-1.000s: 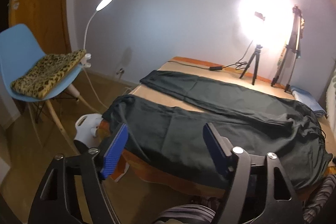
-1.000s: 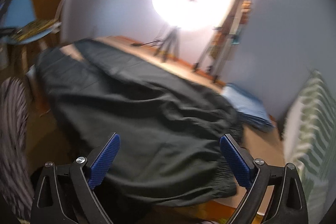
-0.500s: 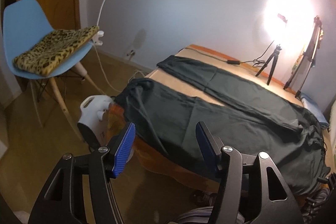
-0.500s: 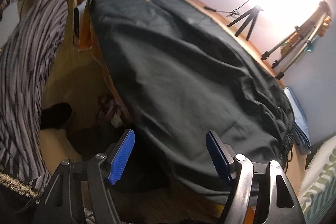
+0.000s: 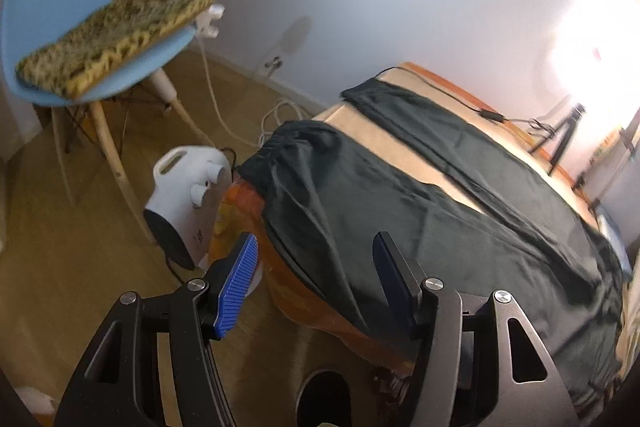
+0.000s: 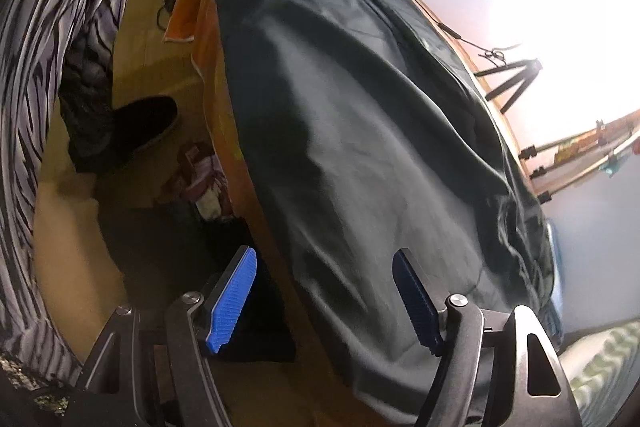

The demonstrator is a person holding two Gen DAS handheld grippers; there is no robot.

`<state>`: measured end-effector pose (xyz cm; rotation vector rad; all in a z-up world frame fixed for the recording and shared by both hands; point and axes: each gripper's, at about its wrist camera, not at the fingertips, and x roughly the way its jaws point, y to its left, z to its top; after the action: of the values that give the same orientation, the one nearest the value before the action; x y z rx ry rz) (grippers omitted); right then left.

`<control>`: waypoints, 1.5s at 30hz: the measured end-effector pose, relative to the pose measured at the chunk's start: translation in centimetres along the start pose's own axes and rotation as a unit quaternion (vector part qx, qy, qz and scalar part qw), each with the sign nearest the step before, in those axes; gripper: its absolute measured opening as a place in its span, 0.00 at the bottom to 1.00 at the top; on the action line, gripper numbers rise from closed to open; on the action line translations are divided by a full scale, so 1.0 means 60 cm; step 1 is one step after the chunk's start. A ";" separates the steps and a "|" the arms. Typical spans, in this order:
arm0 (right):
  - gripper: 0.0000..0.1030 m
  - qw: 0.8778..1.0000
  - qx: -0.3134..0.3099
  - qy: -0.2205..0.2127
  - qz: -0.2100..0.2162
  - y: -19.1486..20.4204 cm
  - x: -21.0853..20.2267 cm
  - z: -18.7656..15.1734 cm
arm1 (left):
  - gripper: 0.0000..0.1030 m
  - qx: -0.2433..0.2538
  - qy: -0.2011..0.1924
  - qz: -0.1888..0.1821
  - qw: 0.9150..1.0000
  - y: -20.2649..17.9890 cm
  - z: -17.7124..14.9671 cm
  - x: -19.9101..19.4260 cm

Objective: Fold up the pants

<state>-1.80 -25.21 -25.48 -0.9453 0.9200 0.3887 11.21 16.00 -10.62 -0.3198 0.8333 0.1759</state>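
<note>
pants [image 5: 460, 227] lie spread, unfolded; left gripper [image 5: 314, 283] and right gripper [image 6: 324, 301] hover unclenched, holding nothing; next, pinch the near edge.

A home room: blue chair [image 5: 80, 27], floor heater [image 5: 188, 195], wooden table [image 5: 400, 123].

Blue chair [image 5: 24, 11] stood left w/ leopard cushion [image 5: 108, 35] on seat, lamp clip [image 5: 210, 21] at its edge. White heater [image 5: 188, 195] sat on floor nearby. Tripod [image 5: 562, 139] stood by bright light, far right.
</note>
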 end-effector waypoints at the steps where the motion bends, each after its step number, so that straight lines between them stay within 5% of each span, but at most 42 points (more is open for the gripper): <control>1: 0.72 1.000 -0.008 0.000 -0.007 0.005 0.003 0.001 | 0.58 -0.013 0.008 -0.002 1.000 0.010 0.003 0.017; 8: 0.69 0.999 -0.043 0.010 -0.031 0.023 0.030 0.005 | 0.58 -0.072 0.045 -0.016 0.996 0.048 -0.010 0.101; 16: 0.29 0.998 -0.041 0.000 -0.046 0.009 0.016 0.005 | 0.60 -0.083 0.055 -0.044 0.994 0.039 -0.010 0.148; 22: 0.09 0.999 -0.007 -0.023 -0.033 -0.028 -0.011 0.016 | 0.60 -0.094 0.043 -0.035 0.994 0.039 -0.009 0.158; 33: 0.01 0.995 0.079 -0.052 -0.017 -0.113 -0.050 0.044 | 0.06 -0.151 0.017 -0.025 0.988 0.085 -0.015 0.143; 45: 0.00 0.988 0.118 -0.087 -0.047 -0.209 -0.074 0.075 | 0.03 -0.068 -0.039 -0.042 0.996 -0.008 0.071 0.099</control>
<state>6.02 -28.05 -14.17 -0.7219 0.7409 0.2700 18.21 17.19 -12.28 -0.4716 0.7304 0.1668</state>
